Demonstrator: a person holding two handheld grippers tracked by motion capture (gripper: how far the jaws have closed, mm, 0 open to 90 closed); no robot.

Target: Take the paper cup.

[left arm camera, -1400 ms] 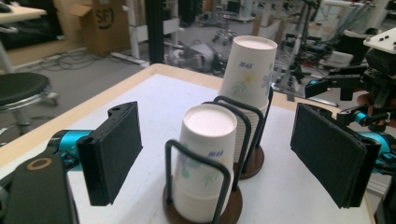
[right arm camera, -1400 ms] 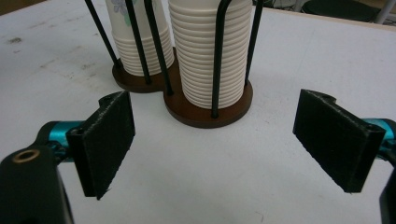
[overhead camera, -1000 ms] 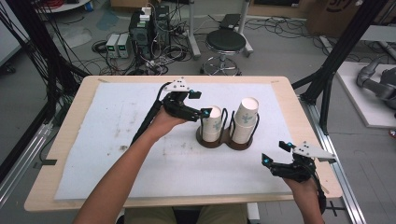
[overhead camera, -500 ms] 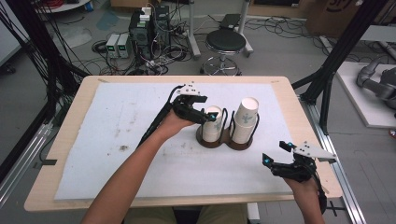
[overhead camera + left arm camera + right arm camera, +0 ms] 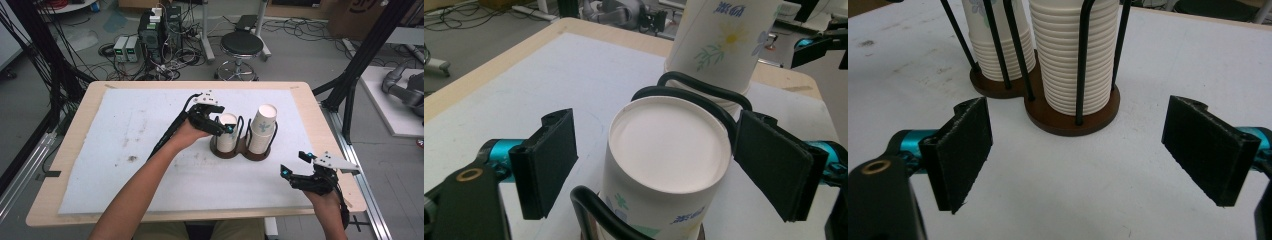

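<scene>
A dark wooden two-ring holder [image 5: 243,150] with black wire uprights stands right of centre on the white mat [image 5: 125,135] that covers the bench [image 5: 75,107]. It carries two stacks of upside-down paper cups: the shorter left stack [image 5: 228,132] and the taller right stack [image 5: 262,128], both printed with flowers.

The left hand-held gripper [image 5: 219,124] reaches in from the left at the top of the shorter stack. In the left gripper view its jaws stand wide open on either side of the top cup [image 5: 669,165], with gaps on both sides, so nothing is gripped.

The right hand-held gripper [image 5: 296,164] hovers over the near right part of the mat, apart from the holder. Its jaws are spread wide and empty, pointing toward the holder's base [image 5: 1068,117].
</scene>
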